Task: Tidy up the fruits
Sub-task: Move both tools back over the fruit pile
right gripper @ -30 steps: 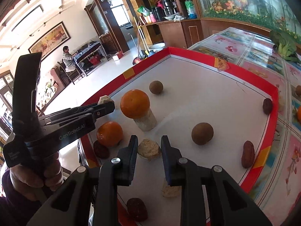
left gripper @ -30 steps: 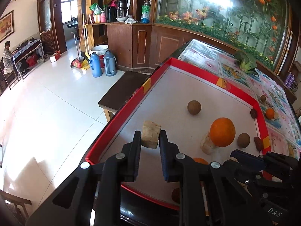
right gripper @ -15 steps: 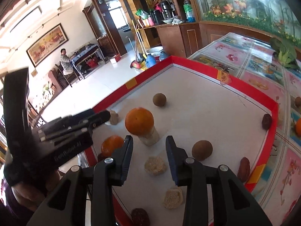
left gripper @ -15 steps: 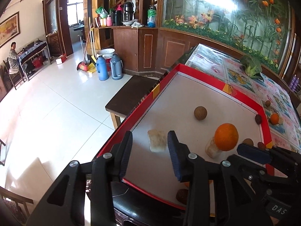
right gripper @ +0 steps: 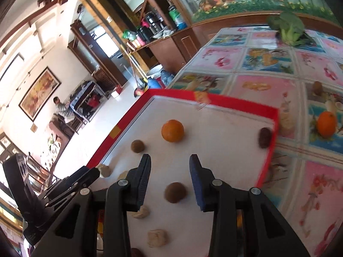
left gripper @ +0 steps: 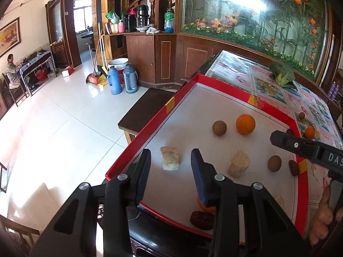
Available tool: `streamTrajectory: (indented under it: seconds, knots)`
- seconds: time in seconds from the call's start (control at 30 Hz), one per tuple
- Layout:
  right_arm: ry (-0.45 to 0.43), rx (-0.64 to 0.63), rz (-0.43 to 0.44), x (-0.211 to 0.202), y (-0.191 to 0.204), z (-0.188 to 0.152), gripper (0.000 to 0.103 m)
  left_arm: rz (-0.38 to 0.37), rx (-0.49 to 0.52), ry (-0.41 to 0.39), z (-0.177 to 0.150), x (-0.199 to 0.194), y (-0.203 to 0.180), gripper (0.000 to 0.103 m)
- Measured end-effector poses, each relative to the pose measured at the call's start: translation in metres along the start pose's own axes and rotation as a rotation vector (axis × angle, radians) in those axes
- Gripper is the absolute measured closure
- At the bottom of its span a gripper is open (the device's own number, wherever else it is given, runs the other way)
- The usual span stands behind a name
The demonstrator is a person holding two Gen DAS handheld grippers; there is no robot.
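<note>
Left wrist view: both fingers apart over the red tray

Left wrist view shows the left gripper (left gripper: 170,164) with its fingers (left gripper: 144,171) narrowly parted and gripping nothing; its jaws have just been opening. A pale cube (left gripper: 170,158) lies on the white floor of the tray (left gripper: 150,120) between the fingertips and slightly beyond them, touching neither. Right of the right finger sits a pale lump (left gripper: 238,166), and further right a brown ball (left gripper: 274,163) with a dark date (left gripper: 293,167) at the tray's wall. Well beyond the fingers lie another brown ball (left gripper: 219,128) and an orange (left gripper: 245,124), close together. Under the right finger an orange fruit and a dark piece (left gripper: 202,220) peek out at the near wall. The other gripper's black finger reaches in from the right edge.

Right wrist view, tilted, shows the right gripper (right gripper: 169,169), fingers (right gripper: 198,182) also narrowly apart and empty, having just been opening. A brown ball (right gripper: 175,192) rests on the tray between them, nearer the hand than the tips, apart from both pads. Beyond the tips are an orange (right gripper: 172,130) and, to its left, a brown ball (right gripper: 137,146). A date (right gripper: 264,137) lies in the tray's far right corner. Outside the tray, on the patterned tabletop (right gripper: 257,64), sits another orange (right gripper: 326,123).
</note>
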State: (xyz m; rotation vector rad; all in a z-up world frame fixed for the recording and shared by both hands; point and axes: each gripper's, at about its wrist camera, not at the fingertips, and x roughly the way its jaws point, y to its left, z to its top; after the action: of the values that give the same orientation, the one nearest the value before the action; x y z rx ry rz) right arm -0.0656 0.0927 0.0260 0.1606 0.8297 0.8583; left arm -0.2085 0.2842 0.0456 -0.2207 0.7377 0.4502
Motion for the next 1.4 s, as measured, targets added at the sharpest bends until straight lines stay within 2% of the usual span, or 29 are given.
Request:
streamTrajectory:
  seconds: [0.13, 0.37, 0.57, 0.67, 0.77, 1.0, 1.17, 1.3, 1.33, 1.4]
  knots:
    - [-0.069, 0.016, -0.027, -0.028, -0.028, 0.006, 0.067, -0.011, 0.026, 0.000, 0.000, -0.003, -0.011, 0.062]
    - [-0.167, 0.043, -0.185, -0.079, -0.097, 0.011, 0.066, -0.058, 0.096, 0.008, 0.002, -0.006, -0.049, 0.062]
    - [-0.220, 0.120, -0.297, -0.112, -0.157, 0.008, 0.066, -0.135, 0.190, -0.005, 0.011, -0.015, -0.103, 0.054]
    - [-0.206, 0.176, -0.308, -0.115, -0.177, 0.013, 0.066, -0.185, 0.238, -0.006, 0.012, -0.019, -0.133, 0.053]
    - [-0.170, 0.153, -0.331, -0.110, -0.183, 0.016, 0.066, -0.236, 0.279, 0.013, 0.010, -0.019, -0.160, 0.053]
    - [-0.125, 0.071, -0.314, -0.096, -0.180, 0.018, 0.066, -0.290, 0.349, 0.052, 0.002, -0.012, -0.201, 0.053]
    - [-0.095, 0.022, -0.346, -0.080, -0.178, 0.019, 0.066, -0.316, 0.384, 0.052, -0.004, -0.016, -0.221, 0.053]
    - [-0.090, 0.009, -0.333, -0.075, -0.179, 0.025, 0.066, -0.327, 0.401, 0.075, -0.007, -0.010, -0.234, 0.053]
    - [-0.075, 0.010, -0.328, -0.073, -0.180, 0.026, 0.068, -0.329, 0.403, 0.080, -0.007, -0.008, -0.237, 0.053]
    - [-0.045, 0.017, -0.323, -0.067, -0.183, 0.027, 0.082, -0.333, 0.412, 0.085, -0.004, -0.006, -0.245, 0.053]
